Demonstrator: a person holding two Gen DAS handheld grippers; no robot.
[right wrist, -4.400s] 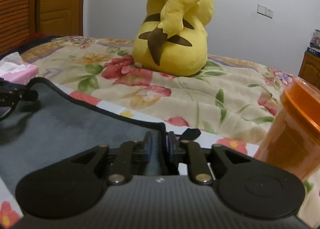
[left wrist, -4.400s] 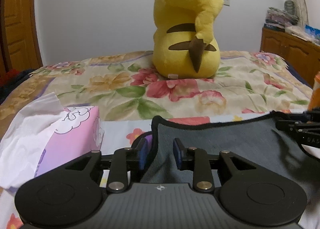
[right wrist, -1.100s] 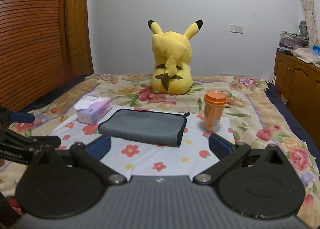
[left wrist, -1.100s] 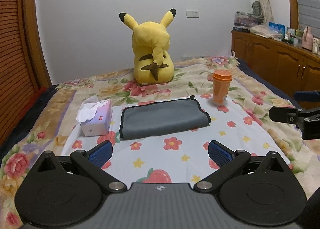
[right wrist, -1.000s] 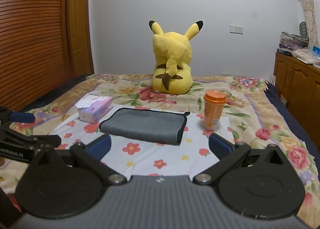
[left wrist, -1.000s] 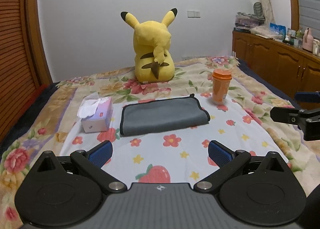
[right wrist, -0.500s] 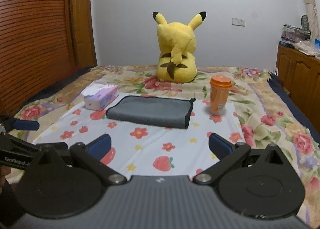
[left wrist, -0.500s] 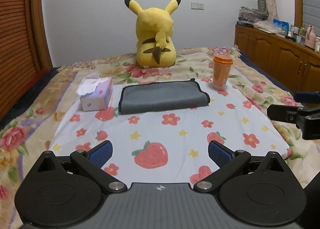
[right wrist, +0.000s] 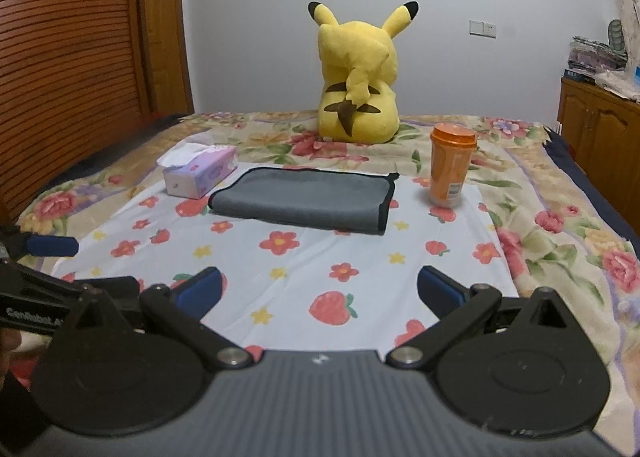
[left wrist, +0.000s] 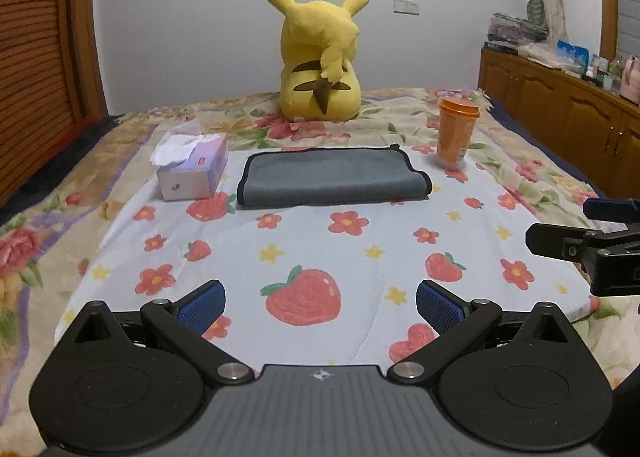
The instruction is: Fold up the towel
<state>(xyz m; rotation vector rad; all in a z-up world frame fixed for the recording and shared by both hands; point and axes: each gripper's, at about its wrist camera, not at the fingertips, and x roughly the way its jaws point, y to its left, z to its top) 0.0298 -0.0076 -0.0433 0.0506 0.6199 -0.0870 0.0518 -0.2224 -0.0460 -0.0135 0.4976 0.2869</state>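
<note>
Towel: the grey towel (left wrist: 334, 176) lies folded flat on the flower-and-strawberry sheet (left wrist: 304, 253) spread over the bed (right wrist: 560, 217), a dark-trimmed rectangle.
Long axis: runs left to right across the bed; the rounded fold faces the near side, the trimmed edges face the far side and the ends.
Neighbours: a tissue box (left wrist: 192, 169) sits just beside its left end, an orange cup (left wrist: 456, 133) stands upright near its right end, and a yellow plush toy (left wrist: 320, 57) sits beyond it with its back turned.
Left gripper (left wrist: 318, 307): fingers spread wide, blue pads (left wrist: 200, 307) holding nothing; it hangs over the near part of the sheet.
Right gripper (right wrist: 318, 289): fingers likewise spread wide and holding nothing, low over the sheet.
Towel versus fingers: well apart from both pairs, straight ahead of them and roughly centred between the tips in the left view, slightly left of centre in the right view.
Side views: each gripper shows at the edge of the other's camera.
</note>
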